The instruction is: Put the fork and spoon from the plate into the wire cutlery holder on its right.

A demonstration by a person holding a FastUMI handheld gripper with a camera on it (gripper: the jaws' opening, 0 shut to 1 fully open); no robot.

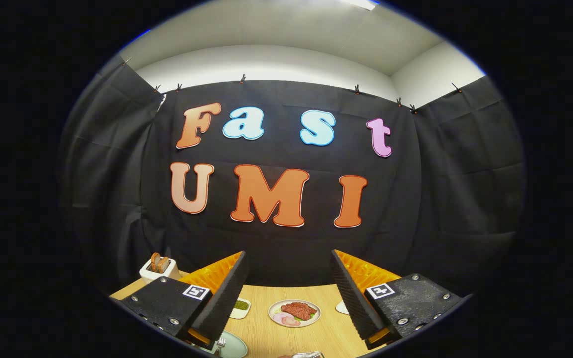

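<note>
Far left, at the back left corner of the wooden table [286, 338]: a white square holder [156, 272] with brown slices [157, 262] standing upright in it, hard against the black cloth wall [286, 238]. Just right of that, the gripper's left finger [227, 293], partly covering a small white dish of green bits [240, 307] set toward the middle of the table. Below that finger, at the near edge of the table, a pale green plate [233, 346] with the tines of a metal fork [221, 341] peeping out on its rim; spoon not made out. Gripper [289, 293] spread wide, fingers well apart and pinching nothing, held up off the table and aimed mostly at the wall. Between the fingers, farther back on the tabletop, a round light plate [294, 313] carrying red meat slices, paler pink slices and a bit of green leaf, apart from both fingers. At the near edge, between the fingers and a little right of centre, a sliver of something shiny and metallic [308, 354], too cut off to name. Further right, tucked against the inner side of the right finger [353, 293], a small white piece [342, 308] lying on the table, mostly hidden, kind unclear.
</note>
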